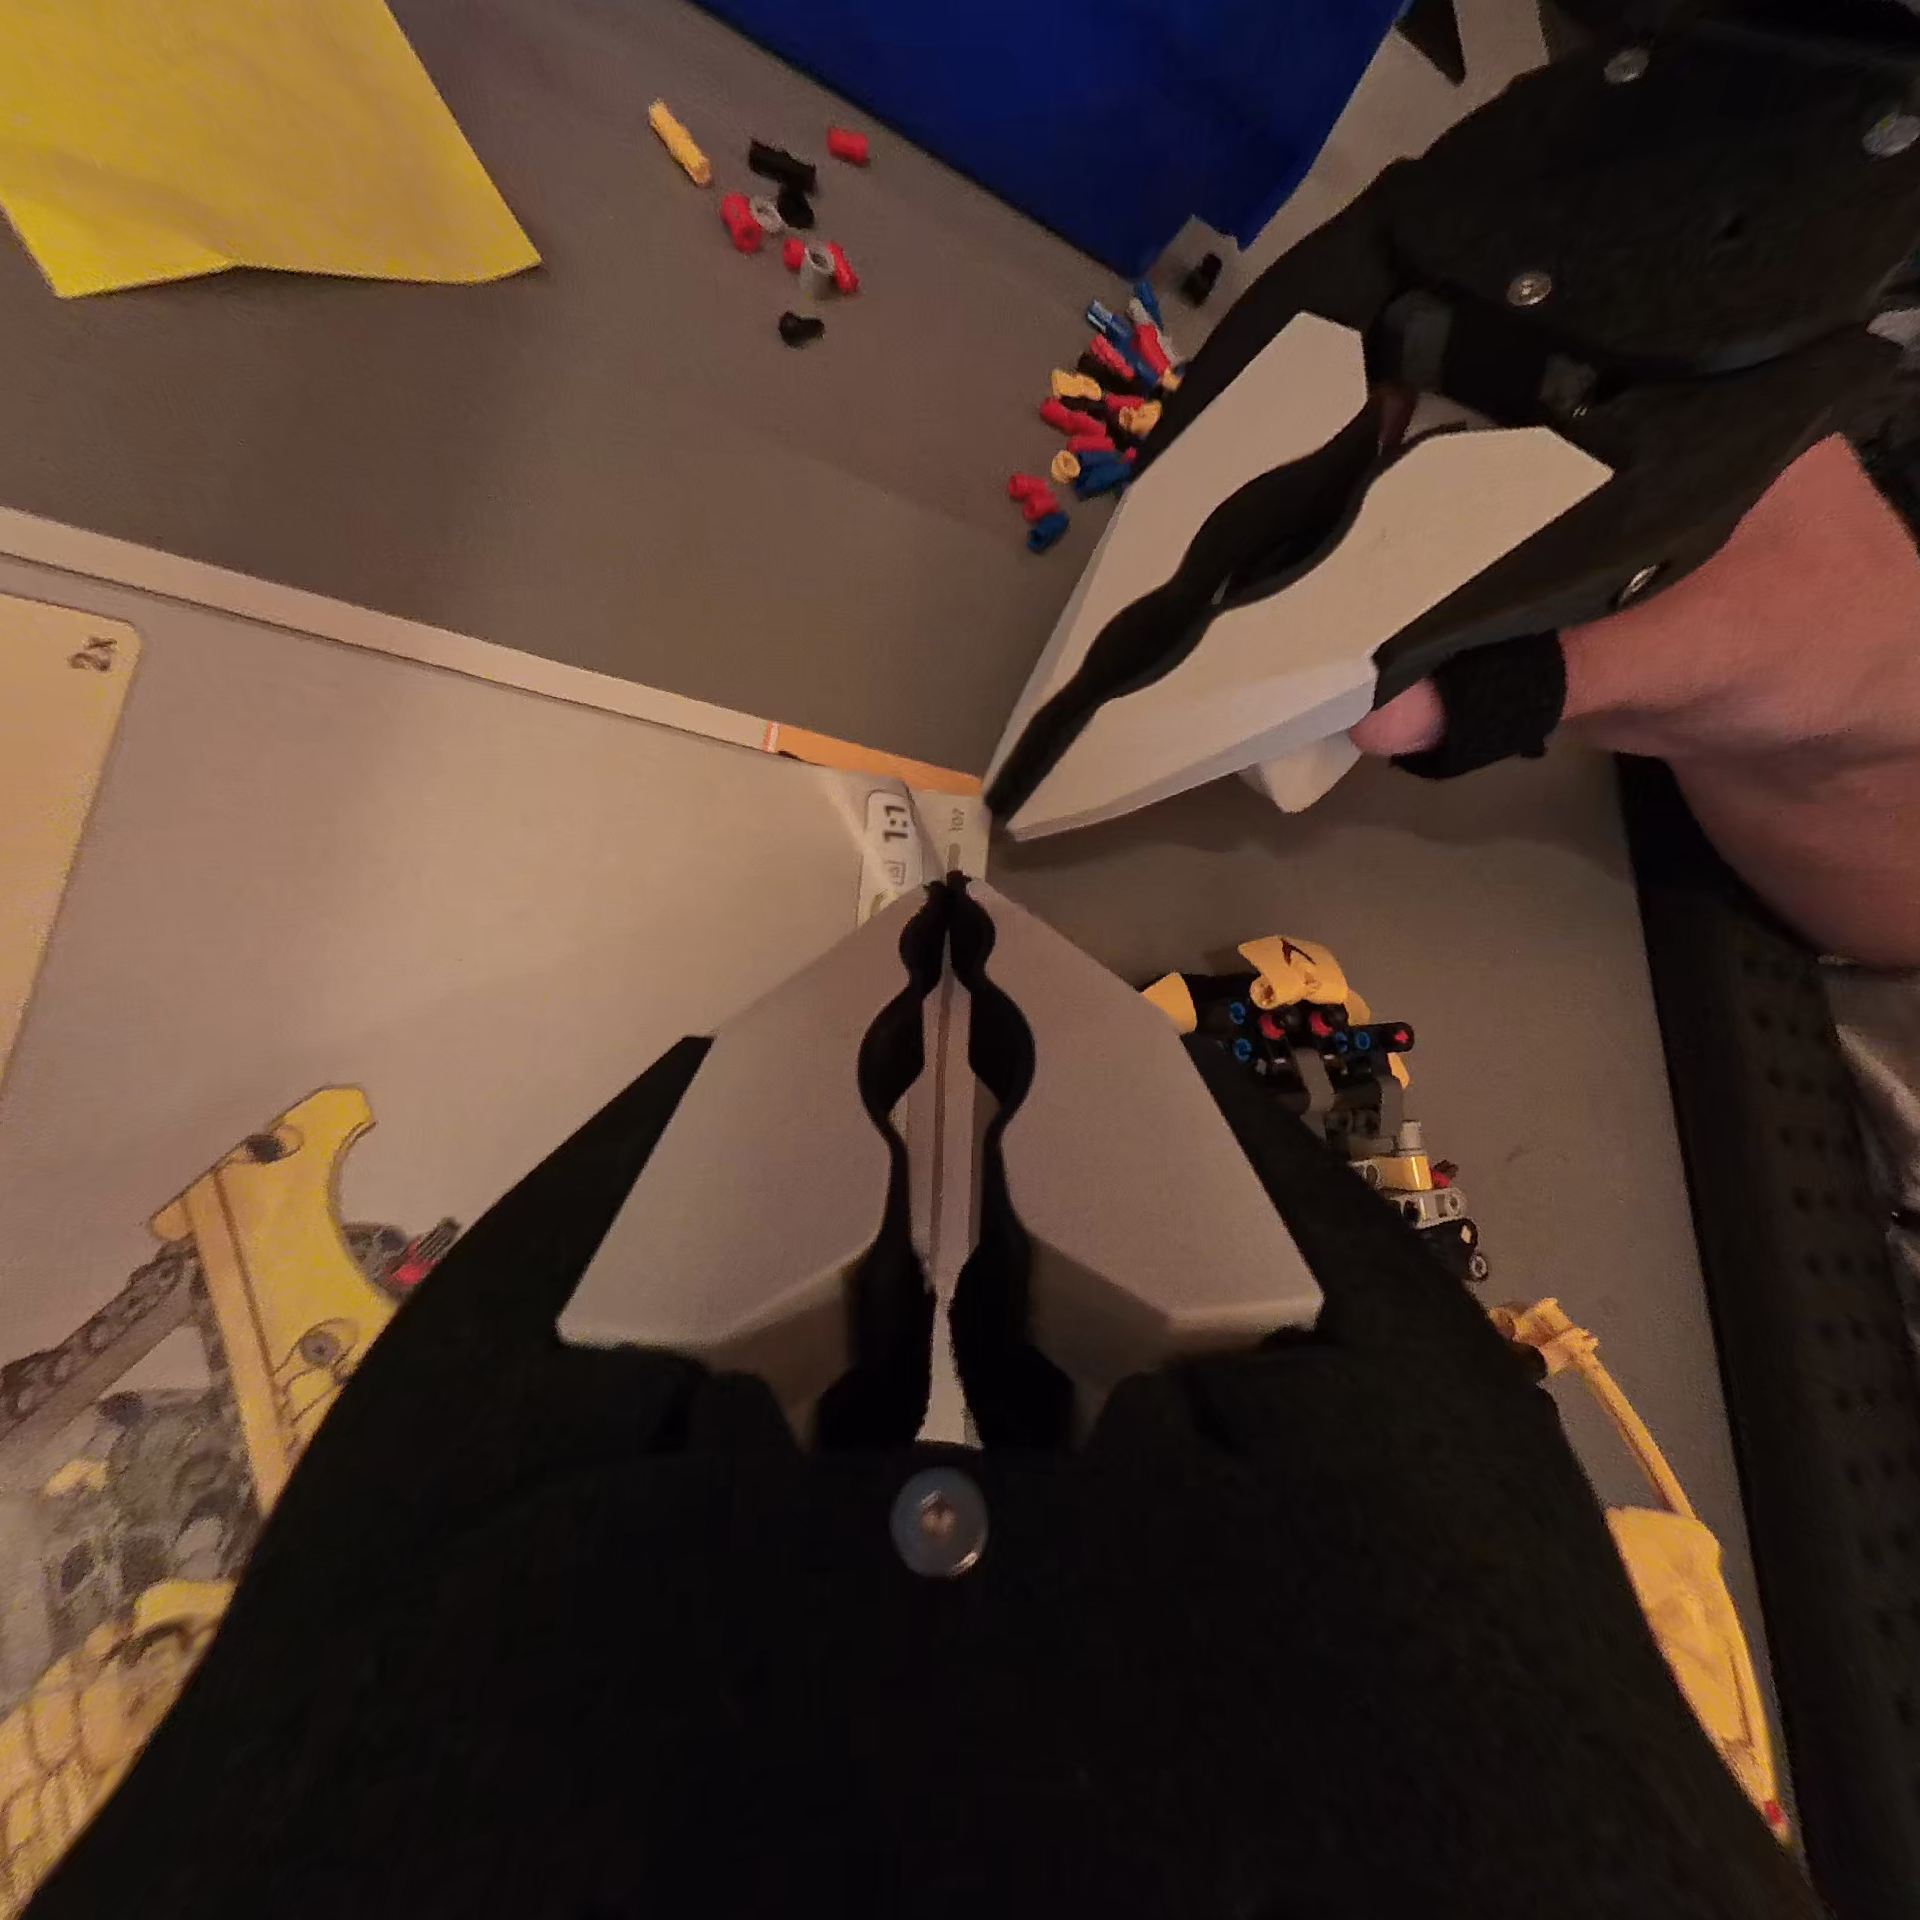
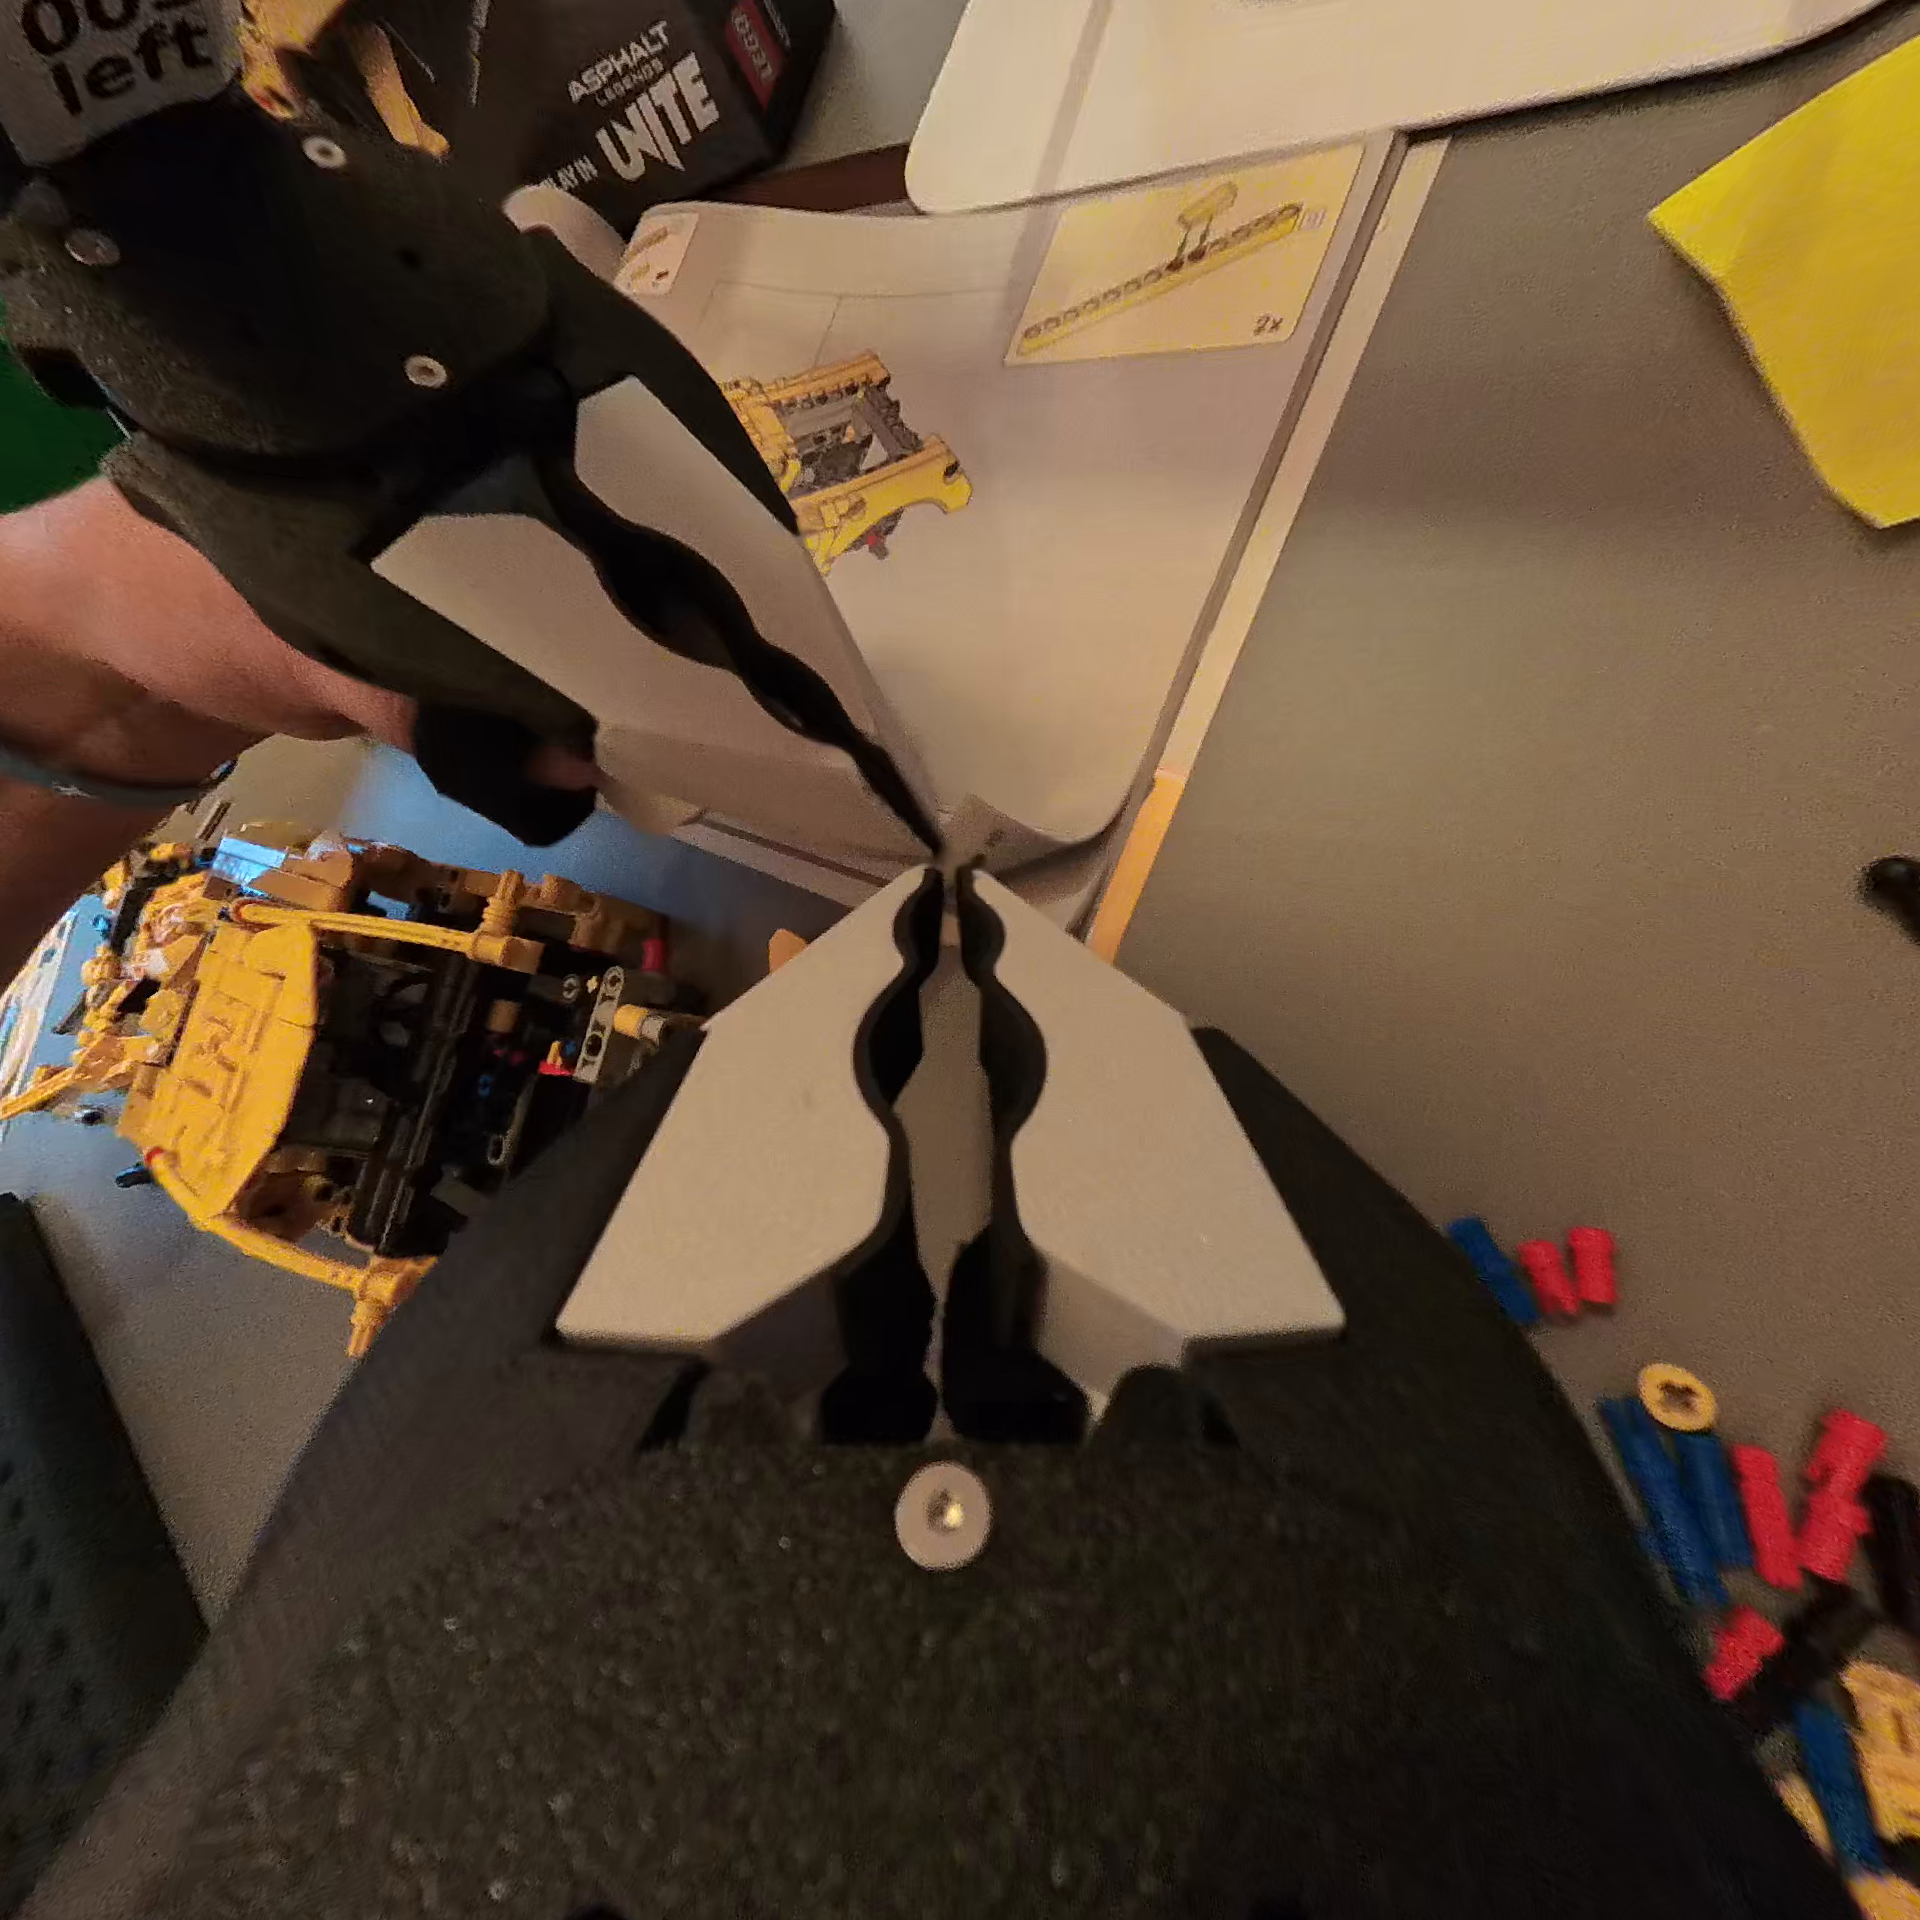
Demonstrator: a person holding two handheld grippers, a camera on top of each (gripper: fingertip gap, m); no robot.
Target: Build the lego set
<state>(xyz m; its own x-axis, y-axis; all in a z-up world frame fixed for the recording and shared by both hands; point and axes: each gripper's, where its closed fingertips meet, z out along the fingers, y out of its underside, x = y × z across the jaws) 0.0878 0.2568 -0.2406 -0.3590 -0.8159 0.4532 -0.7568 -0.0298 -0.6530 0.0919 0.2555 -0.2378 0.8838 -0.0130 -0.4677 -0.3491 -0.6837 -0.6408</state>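
Both sets of tongs meet at the manual's near corner (image 2: 997,831): left tongs (image 1: 951,885) look pinched on the page edge, right tongs (image 2: 951,894) nearly together just beside it. The yellow model (image 2: 312,1049) sits on the counter (image 2: 1507,831), well left of the right tongs.

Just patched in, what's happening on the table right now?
Both grippers meet at the corner of the open instruction booklet. The left gripper and right gripper are both closed at that page corner, apparently pinching it, probably to turn the page; the corner looks slightly lifted. The half-built yellow Lego vehicle sits untouched beside the booklet, and loose red, blue and black pins lie on the grey table.
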